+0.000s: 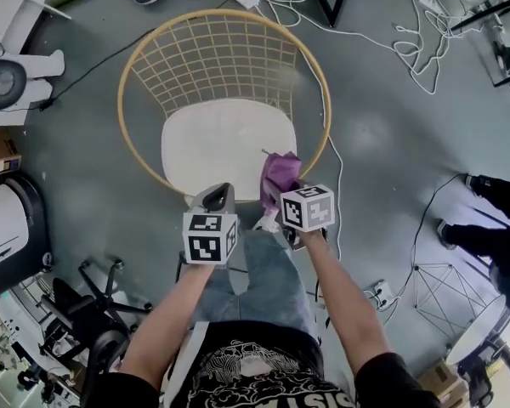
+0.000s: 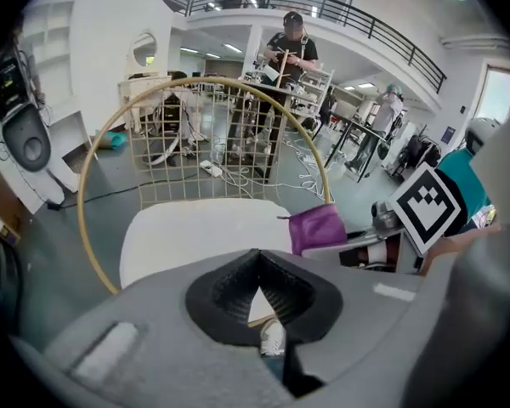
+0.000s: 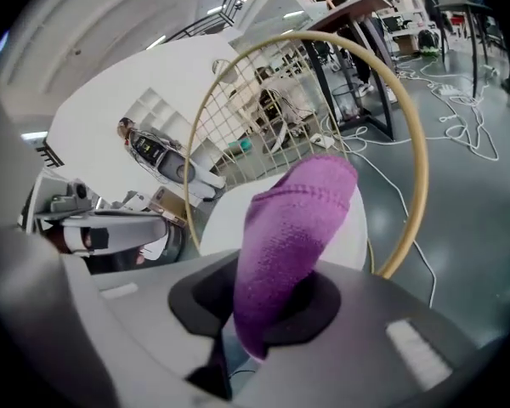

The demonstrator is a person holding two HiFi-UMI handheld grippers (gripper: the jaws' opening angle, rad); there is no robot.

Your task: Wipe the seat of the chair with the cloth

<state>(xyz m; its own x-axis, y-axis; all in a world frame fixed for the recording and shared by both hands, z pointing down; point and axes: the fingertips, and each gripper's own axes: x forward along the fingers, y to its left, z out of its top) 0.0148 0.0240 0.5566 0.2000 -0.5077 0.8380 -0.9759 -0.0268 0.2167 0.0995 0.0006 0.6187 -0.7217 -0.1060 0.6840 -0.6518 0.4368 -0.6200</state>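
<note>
The chair has a round gold wire back (image 1: 229,53) and a white seat (image 1: 225,147) and stands right in front of me. My right gripper (image 1: 278,195) hovers over the seat's front right corner, shut on a purple cloth (image 1: 281,173). In the right gripper view the cloth (image 3: 293,228) sticks up from between the jaws (image 3: 272,304). My left gripper (image 1: 223,190) is at the seat's front edge, shut with nothing in it (image 2: 257,257). From the left gripper view the seat (image 2: 195,232) lies ahead, with the cloth (image 2: 317,228) to its right.
Loose white cables (image 1: 425,49) trail across the grey floor behind and to the right of the chair. An office chair base (image 1: 93,304) is at my lower left. Another person's feet (image 1: 484,219) and a stand (image 1: 442,287) are on the right. A person (image 2: 289,53) stands at a table beyond the chair.
</note>
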